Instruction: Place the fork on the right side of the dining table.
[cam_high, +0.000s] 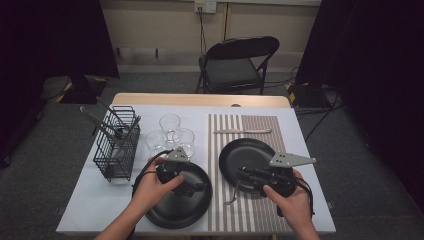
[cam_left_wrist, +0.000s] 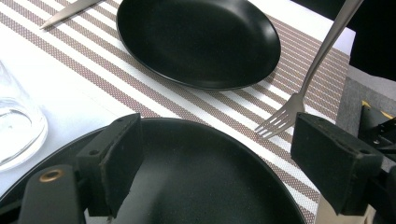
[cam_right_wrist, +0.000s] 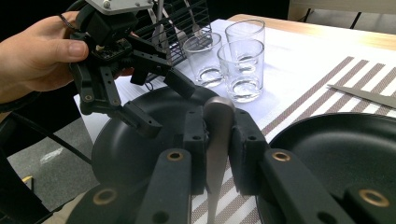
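My right gripper (cam_right_wrist: 218, 126) is shut on the handle of a silver fork (cam_right_wrist: 217, 140). In the high view that gripper (cam_high: 243, 175) is over the near edge of the right black plate (cam_high: 250, 150), and the fork (cam_high: 233, 195) hangs tines down over the striped placemat (cam_high: 260, 210). The left gripper view has the fork (cam_left_wrist: 303, 88) slanting down, its tines just above the mat beside the near plate (cam_left_wrist: 196, 186). My left gripper (cam_left_wrist: 219, 140) stands open over the left black plate (cam_high: 170, 207) with nothing between its fingers. From the right gripper view the left gripper (cam_right_wrist: 168, 108) is in a hand above that plate (cam_right_wrist: 121, 149).
A knife (cam_high: 242, 131) lies on the placemat behind the right plate. Three glasses (cam_high: 170, 135) stand behind the left plate. A black wire basket (cam_high: 117, 145) with utensils is at the left. A folding chair (cam_high: 235, 62) stands beyond the table's far edge.
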